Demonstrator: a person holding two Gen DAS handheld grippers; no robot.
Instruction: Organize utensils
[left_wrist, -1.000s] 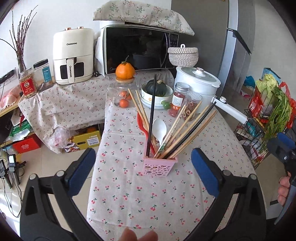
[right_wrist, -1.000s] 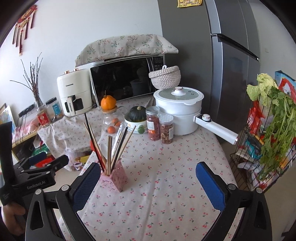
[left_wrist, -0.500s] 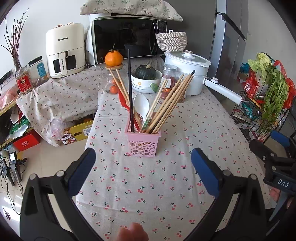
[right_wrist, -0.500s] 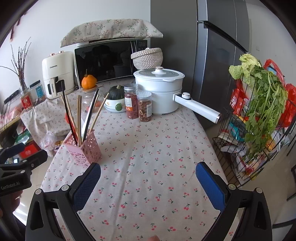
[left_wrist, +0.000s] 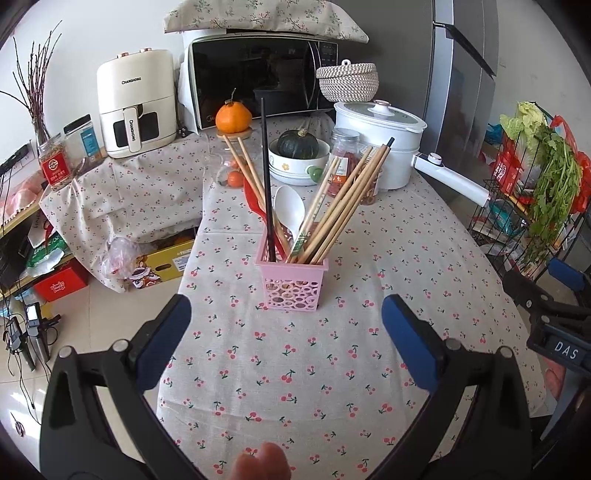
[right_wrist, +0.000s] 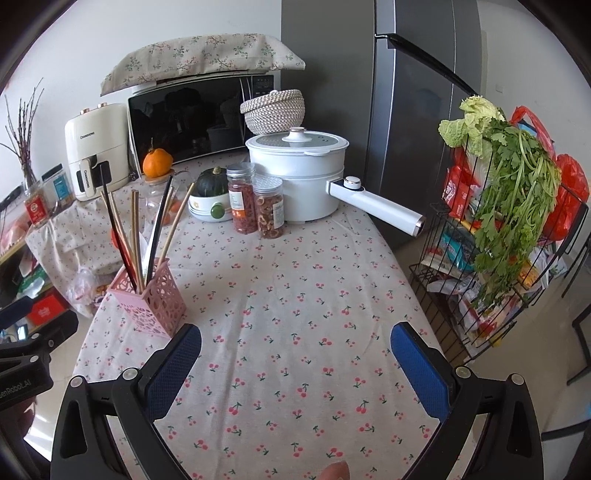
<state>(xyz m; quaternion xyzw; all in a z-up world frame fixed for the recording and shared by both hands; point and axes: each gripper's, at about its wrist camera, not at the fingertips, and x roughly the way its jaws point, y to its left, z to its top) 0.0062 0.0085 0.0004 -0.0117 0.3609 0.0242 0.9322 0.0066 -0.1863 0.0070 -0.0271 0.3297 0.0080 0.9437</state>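
Chopsticks (left_wrist: 334, 206) stand bundled in a pink holder (left_wrist: 291, 282) straight ahead of the left gripper (left_wrist: 286, 317) in the left wrist view, the holder centred between the two blue pads but beyond their tips, not touching either. The jaws are spread wide and hold nothing. Inside the holder: several wooden chopsticks leaning right, two more leaning left, a black chopstick (left_wrist: 266, 177) nearly upright, a white spoon (left_wrist: 290, 214) and a red utensil (left_wrist: 253, 201) behind. The holder sits on the cherry-print worktop (left_wrist: 295, 369). Farther back, a bowl (left_wrist: 295, 170) holds a dark green squash (left_wrist: 297, 144), beside two jars and a white pot (left_wrist: 384, 147).

From the right wrist view, the pink holder (right_wrist: 147, 295) stands off to the left, just beyond the left pad of the right gripper (right_wrist: 295, 354) and outside its gap. These jaws are also wide apart, empty, with bare cloth between them. The two jars (right_wrist: 256, 206) stand touching each other in front of the white pot (right_wrist: 299, 173).
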